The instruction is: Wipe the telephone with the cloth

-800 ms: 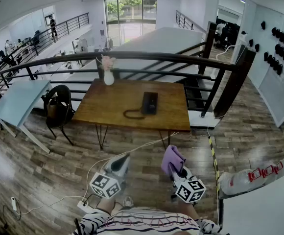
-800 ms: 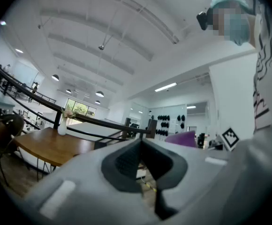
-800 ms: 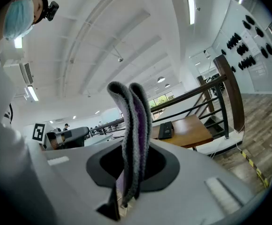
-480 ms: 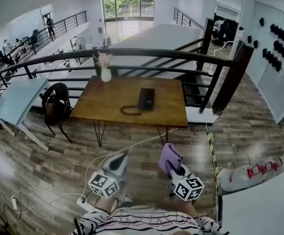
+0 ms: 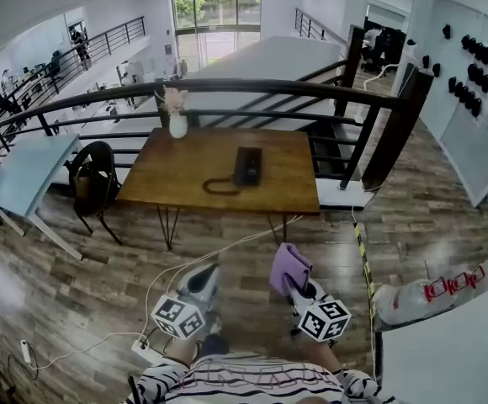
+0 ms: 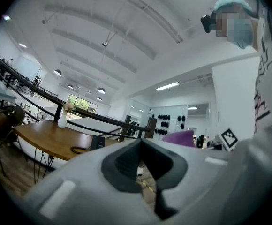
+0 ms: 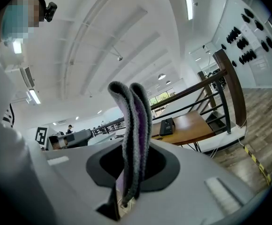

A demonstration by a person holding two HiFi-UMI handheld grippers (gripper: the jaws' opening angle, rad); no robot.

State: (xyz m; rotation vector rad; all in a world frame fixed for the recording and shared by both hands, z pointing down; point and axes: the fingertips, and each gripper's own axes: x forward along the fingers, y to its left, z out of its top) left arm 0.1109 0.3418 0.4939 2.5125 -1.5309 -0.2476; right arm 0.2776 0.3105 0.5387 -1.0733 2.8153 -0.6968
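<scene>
A black telephone [image 5: 246, 166] with a coiled cord [image 5: 214, 186] lies on the wooden table [image 5: 185, 183], well ahead of me by the railing. Both grippers hang low in front of my body, over the floor and short of the table. My right gripper [image 5: 293, 283] is shut on a folded purple cloth [image 5: 286, 268], which stands up between its jaws [image 7: 135, 139]. Past the cloth, the right gripper view shows the telephone [image 7: 166, 126] far off. My left gripper [image 5: 202, 276] is shut with nothing in it. The left gripper view shows the telephone [image 6: 97, 142] on the distant table.
A white vase with flowers [image 5: 177, 123] stands at the table's far left corner. A black chair [image 5: 92, 183] and a pale blue table [image 5: 25, 175] are left of it. A dark railing [image 5: 252, 91] runs behind. White cables [image 5: 202, 259] cross the wood floor. A white counter edge [image 5: 446, 343] is at my right.
The table and telephone have shifted slightly up and left in the head view. Both grippers keep their places and the cloth stays clamped.
</scene>
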